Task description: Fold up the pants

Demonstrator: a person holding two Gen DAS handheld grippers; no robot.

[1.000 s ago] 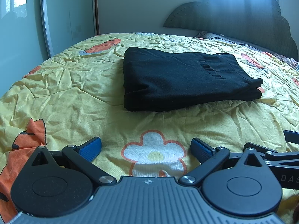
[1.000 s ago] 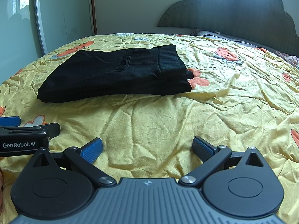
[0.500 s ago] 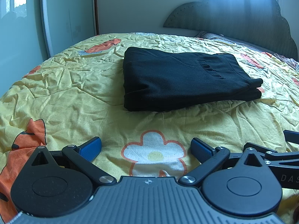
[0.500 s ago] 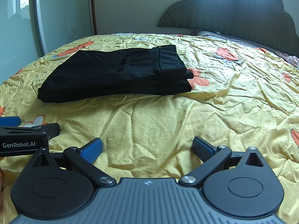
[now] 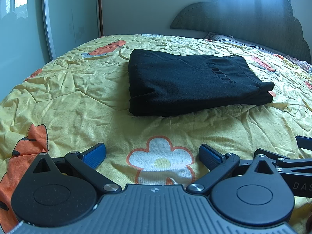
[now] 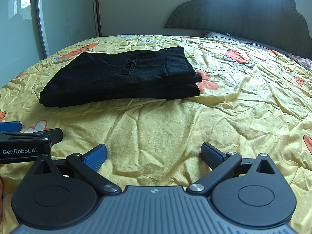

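The black pants [image 5: 191, 81] lie folded in a flat, layered rectangle on the yellow bedspread, ahead of both grippers. They also show in the right wrist view [image 6: 124, 78], up and to the left. My left gripper [image 5: 153, 154] is open and empty, low over the bedspread, well short of the pants. My right gripper [image 6: 154, 153] is open and empty too, beside the left one. The left gripper's body shows at the left edge of the right wrist view [image 6: 25, 142].
The yellow floral bedspread [image 6: 243, 101] is wrinkled all around. A dark padded headboard [image 6: 243, 15] stands at the back right. A mirrored wardrobe door [image 5: 68, 19] and a wall stand beyond the bed's far left edge.
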